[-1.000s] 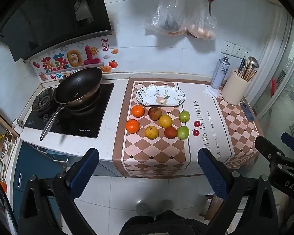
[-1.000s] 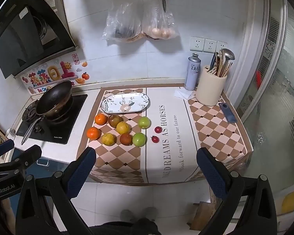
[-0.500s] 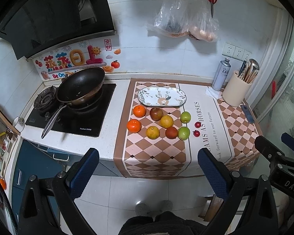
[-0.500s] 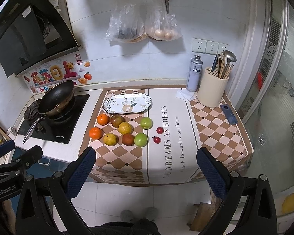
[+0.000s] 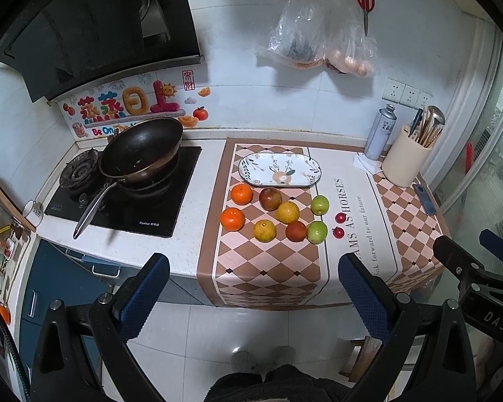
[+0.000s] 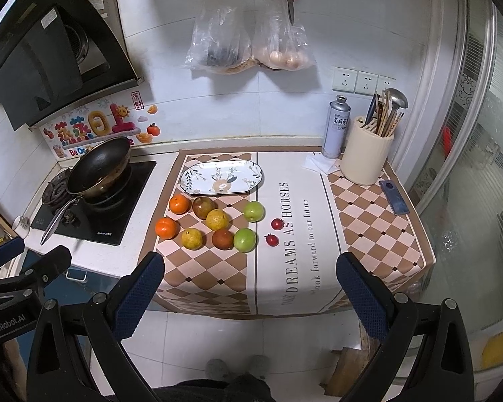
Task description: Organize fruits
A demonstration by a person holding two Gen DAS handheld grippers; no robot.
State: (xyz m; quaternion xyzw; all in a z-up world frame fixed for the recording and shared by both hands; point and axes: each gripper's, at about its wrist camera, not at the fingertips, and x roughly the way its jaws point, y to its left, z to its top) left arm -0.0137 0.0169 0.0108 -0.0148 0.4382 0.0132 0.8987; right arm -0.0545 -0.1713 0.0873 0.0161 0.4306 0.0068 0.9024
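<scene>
Left gripper (image 5: 253, 289): jaws spread wide, nothing between the pads, held back from the counter edge above the floor.
Wok (image 5: 141, 149): far ahead and left of the left jaws, sitting on the stove (image 5: 127, 197), handle pointing back toward the counter edge.
Oranges: two, one (image 5: 241, 194) just in front of the plate's left end, the other (image 5: 232, 219) nearer the jaws; leftmost of the fruit, ahead of the left gripper's gap.
Plate (image 5: 280, 170): oval, patterned, bare, beyond all the fruit on the checked mat (image 5: 268, 268).
Brown fruit (image 5: 270, 199): right of the far orange, near the plate's front rim.
Yellow fruits: one (image 5: 288, 212) touching or just beside the brown fruit, one (image 5: 264, 230) nearer the jaws.
Red fruit (image 5: 296, 231): just beside the near green fruit.
Green fruits: one (image 5: 319, 204) farther, one (image 5: 317, 232) nearer, at the mat's checked edge.
Cherry tomatoes: two small red ones (image 5: 339, 217) (image 5: 338, 232), right of the green fruits, on the lettered strip.
Right gripper (image 6: 249, 288): jaws spread wide, holding nothing, short of the counter; the fruit cluster lies ahead, toward its left pad.
Can (image 6: 335, 127): far ahead, right of centre, by the wall.
Utensil pot (image 6: 367, 157): just right of the can.
</scene>
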